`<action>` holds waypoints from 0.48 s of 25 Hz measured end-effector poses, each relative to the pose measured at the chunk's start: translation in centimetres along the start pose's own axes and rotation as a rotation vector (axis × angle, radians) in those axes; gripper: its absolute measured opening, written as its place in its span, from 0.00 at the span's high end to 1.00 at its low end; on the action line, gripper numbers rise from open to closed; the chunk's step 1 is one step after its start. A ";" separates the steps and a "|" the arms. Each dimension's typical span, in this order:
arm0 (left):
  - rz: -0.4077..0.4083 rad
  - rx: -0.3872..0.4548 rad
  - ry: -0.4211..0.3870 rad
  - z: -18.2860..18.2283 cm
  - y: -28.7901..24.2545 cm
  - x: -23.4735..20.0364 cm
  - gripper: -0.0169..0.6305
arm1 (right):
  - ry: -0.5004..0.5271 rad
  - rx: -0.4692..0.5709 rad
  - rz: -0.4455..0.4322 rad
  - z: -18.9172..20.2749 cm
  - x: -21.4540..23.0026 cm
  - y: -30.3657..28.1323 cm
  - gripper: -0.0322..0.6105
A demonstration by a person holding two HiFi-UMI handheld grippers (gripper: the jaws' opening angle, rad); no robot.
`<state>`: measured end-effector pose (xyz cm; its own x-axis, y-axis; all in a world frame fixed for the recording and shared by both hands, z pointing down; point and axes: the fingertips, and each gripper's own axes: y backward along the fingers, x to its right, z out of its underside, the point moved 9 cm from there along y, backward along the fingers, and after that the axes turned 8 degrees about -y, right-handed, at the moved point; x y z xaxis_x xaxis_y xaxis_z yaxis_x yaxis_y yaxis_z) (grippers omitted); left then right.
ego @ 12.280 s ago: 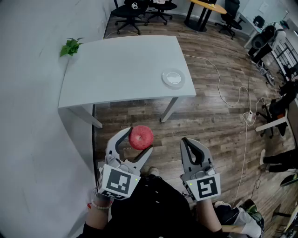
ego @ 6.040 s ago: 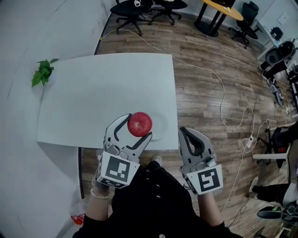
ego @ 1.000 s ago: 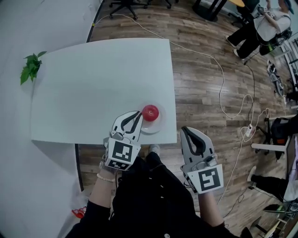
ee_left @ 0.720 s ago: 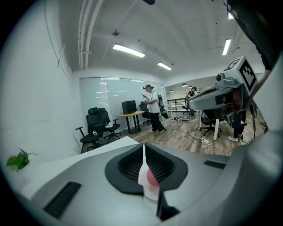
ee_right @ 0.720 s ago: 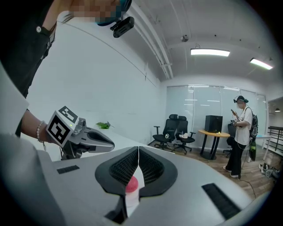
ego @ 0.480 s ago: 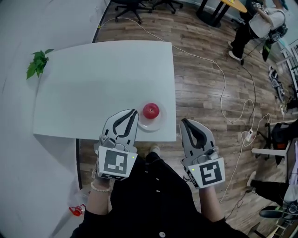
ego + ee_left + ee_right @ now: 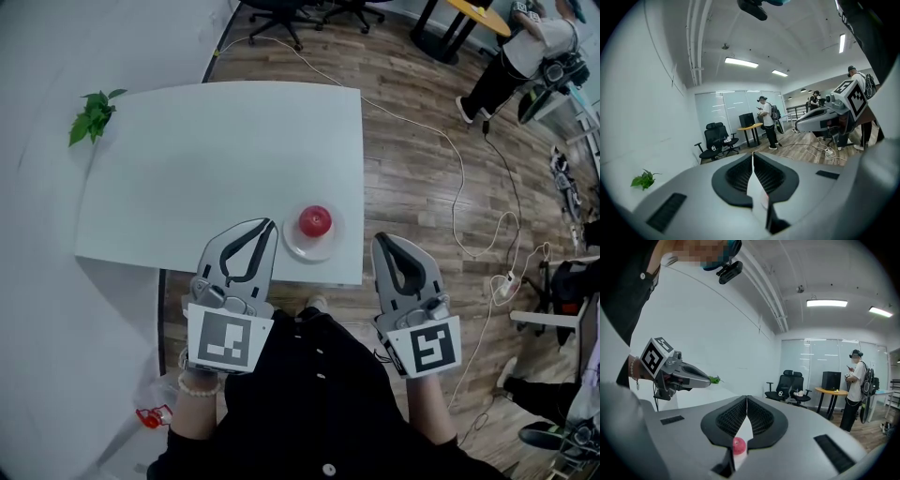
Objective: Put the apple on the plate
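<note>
A red apple (image 7: 315,221) sits on a small white plate (image 7: 312,246) near the front right edge of the white table (image 7: 216,159). My left gripper (image 7: 268,224) hangs just left of the plate, apart from the apple, its jaws shut on nothing. In the left gripper view its fingertips (image 7: 752,154) meet with nothing between them. My right gripper (image 7: 381,241) is off the table's front right corner, also shut and empty. The right gripper view shows the apple (image 7: 738,445) low in the gap behind the closed jaws, and the left gripper (image 7: 689,373) to its left.
A green plant sprig (image 7: 94,114) lies at the table's far left corner. Cables (image 7: 459,187) run over the wood floor to the right. Office chairs (image 7: 281,11) stand beyond the table, and a person (image 7: 511,56) stands at the far right.
The left gripper, which earlier carried the apple, has drawn back and up from the plate with its jaws shut. The apple stays on the plate. The right gripper rose slightly.
</note>
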<state>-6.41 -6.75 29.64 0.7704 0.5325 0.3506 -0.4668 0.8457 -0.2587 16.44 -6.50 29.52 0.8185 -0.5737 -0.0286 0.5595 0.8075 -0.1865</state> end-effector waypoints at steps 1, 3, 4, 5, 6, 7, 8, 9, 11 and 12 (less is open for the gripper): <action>0.000 0.001 -0.001 0.0 0.2 0.0 0.94 | 0.001 0.005 0.002 0.0 0.0 0.0 0.89; -0.003 0.005 0.003 0.0 0.5 -0.2 0.94 | 0.002 0.012 0.003 -0.2 -0.1 -0.2 0.89; -0.005 0.007 0.011 0.0 0.6 -0.3 0.94 | 0.003 0.013 0.002 -0.3 -0.2 -0.3 0.89; -0.006 0.007 0.020 0.1 0.8 -0.3 0.94 | 0.006 0.012 0.000 -0.4 -0.3 -0.3 0.89; -0.006 0.005 0.028 0.2 0.9 -0.3 0.94 | 0.011 0.007 -0.005 -0.5 -0.4 -0.4 0.89; -0.005 0.002 0.032 0.3 1.1 -0.3 0.94 | 0.016 0.000 -0.010 -0.5 -0.5 -0.4 0.89; -0.004 -0.001 0.032 0.3 1.2 -0.2 0.94 | 0.019 -0.004 -0.014 -0.4 -0.6 -0.4 0.89; -0.003 -0.003 0.030 0.3 1.2 -0.1 0.94 | 0.019 -0.006 -0.016 -0.4 -0.6 -0.3 0.89; -0.003 -0.005 0.024 0.4 1.3 0.1 0.94 | 0.022 -0.012 -0.024 -0.2 -0.8 -0.2 0.89; -0.003 -0.004 0.025 0.4 1.3 0.1 0.94 | 0.024 -0.016 -0.028 -0.2 -0.9 -0.2 0.89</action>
<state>-7.11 -5.51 29.72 0.7825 0.5288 0.3287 -0.4627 0.8471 -0.2615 15.57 -6.20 29.42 0.7989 -0.5997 -0.0469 0.5801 0.7887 -0.2037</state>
